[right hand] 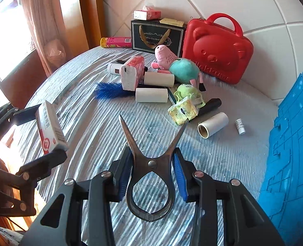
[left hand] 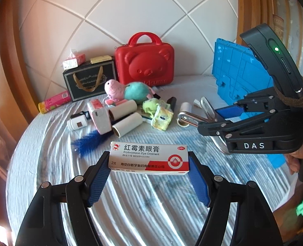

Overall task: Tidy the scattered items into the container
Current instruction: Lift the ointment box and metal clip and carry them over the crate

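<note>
1. Gripping the ointment box (left hand: 148,157) by its ends, the left tongs (left hand: 148,165) could let it swivel loose above the bed (left hand: 172,194).
2. Right tongs (right hand: 152,169) pinch open-bladed scissors (right hand: 150,164) near the pivot; they may slip or snag.
3. Blue container (right hand: 291,143) stands right; clutter remains.

rolls (right hand: 151,95) x3 | plush (right hand: 184,69) x2 | bottles (right hand: 240,126) x2 | scissors (right hand: 150,164) x1

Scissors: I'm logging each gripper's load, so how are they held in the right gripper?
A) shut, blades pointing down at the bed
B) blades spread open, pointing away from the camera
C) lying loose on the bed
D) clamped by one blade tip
B: the right gripper is shut on the scissors near the pivot, with both blades splayed in a V away from the camera and the handle loops toward it.
</note>
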A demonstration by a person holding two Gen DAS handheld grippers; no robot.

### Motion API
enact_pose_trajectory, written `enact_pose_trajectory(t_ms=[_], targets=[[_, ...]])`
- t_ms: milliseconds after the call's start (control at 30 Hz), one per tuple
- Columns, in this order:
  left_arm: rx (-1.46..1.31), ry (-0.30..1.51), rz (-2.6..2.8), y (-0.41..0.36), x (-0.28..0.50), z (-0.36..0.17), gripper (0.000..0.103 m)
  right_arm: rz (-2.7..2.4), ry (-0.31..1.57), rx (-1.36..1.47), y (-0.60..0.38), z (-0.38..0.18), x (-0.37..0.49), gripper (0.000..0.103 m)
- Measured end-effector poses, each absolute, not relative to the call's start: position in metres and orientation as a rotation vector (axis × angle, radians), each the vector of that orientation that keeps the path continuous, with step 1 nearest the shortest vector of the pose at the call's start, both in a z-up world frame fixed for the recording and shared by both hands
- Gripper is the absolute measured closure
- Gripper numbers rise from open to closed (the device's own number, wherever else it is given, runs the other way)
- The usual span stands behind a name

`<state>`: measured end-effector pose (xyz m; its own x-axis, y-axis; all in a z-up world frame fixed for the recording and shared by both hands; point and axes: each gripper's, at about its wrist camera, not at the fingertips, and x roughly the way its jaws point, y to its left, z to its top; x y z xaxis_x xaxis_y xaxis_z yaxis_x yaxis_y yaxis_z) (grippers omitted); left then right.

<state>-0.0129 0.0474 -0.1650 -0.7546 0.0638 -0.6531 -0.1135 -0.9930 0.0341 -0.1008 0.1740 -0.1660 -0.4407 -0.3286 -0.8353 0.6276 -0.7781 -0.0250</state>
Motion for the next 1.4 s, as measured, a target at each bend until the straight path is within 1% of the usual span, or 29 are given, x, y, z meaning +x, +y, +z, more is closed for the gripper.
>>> enact_pose_trajectory(t_ms=[400, 867, 1100, 1400], targets=[[-0.952, 0.135, 2.919, 0.074, -0.014, -0.101, 0.031, -2.254, 0.398, 1.077, 0.21, -0.108, -0.071, 0.065], [-0.878, 0.144, 2.975, 0.119, -0.026, -0.062, 0.031, -2.37, 0.292, 0.919, 0.295, -0.05, -0.074, 0.065], [-0.78, 0.202, 2.988, 0.163, -0.047, -0.042, 0.031, -2.433, 0.22, 0.849, 0.35, -0.016, -0.08, 0.065], [-0.635, 0.262, 2.951, 0.231, -0.083, 0.011, 0.031, -2.565, 0.141, 0.793, 0.436, 0.019, -0.095, 0.065]])
